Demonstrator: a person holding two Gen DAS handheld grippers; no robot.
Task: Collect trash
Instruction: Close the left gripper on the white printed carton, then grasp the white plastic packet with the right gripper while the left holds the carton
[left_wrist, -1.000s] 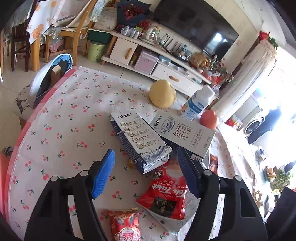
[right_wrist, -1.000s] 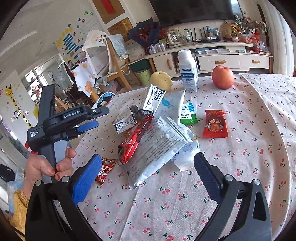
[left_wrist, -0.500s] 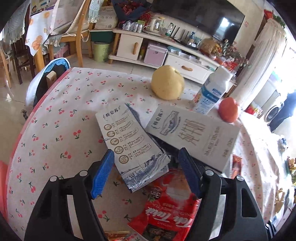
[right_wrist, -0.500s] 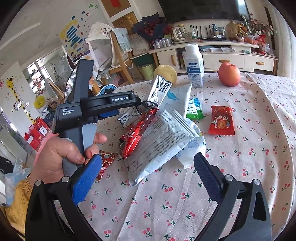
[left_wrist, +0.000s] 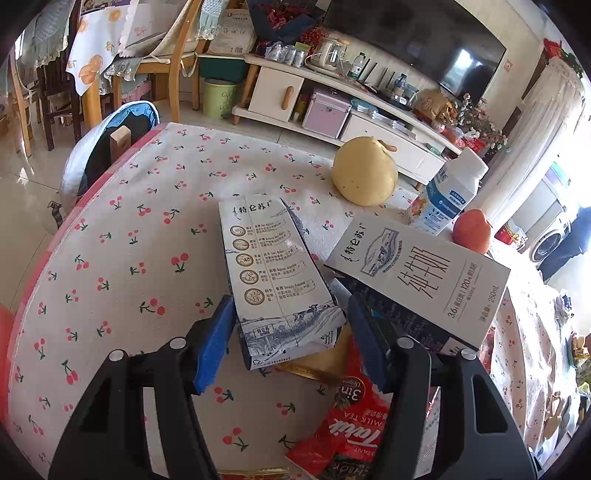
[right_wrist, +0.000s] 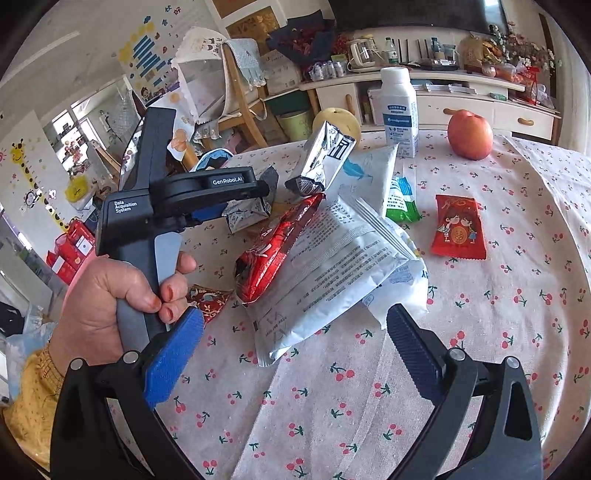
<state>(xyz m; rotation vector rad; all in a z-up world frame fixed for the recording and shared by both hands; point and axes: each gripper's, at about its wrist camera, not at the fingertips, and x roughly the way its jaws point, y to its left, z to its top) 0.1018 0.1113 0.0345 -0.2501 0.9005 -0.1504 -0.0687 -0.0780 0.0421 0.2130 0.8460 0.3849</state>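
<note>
Beside the pear (left_wrist: 364, 175), our left gripper (left_wrist: 291, 330) straddles a flattened milk carton (left_wrist: 275, 277), fingers not yet closed; our right gripper (right_wrist: 295, 332) hangs wide and empty, wrappers (right_wrist: 332, 258) uncollected.

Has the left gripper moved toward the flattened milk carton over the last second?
Yes. The left gripper has advanced toward the yellow pear, and its open fingers now straddle the near end of the flattened milk carton.
</note>
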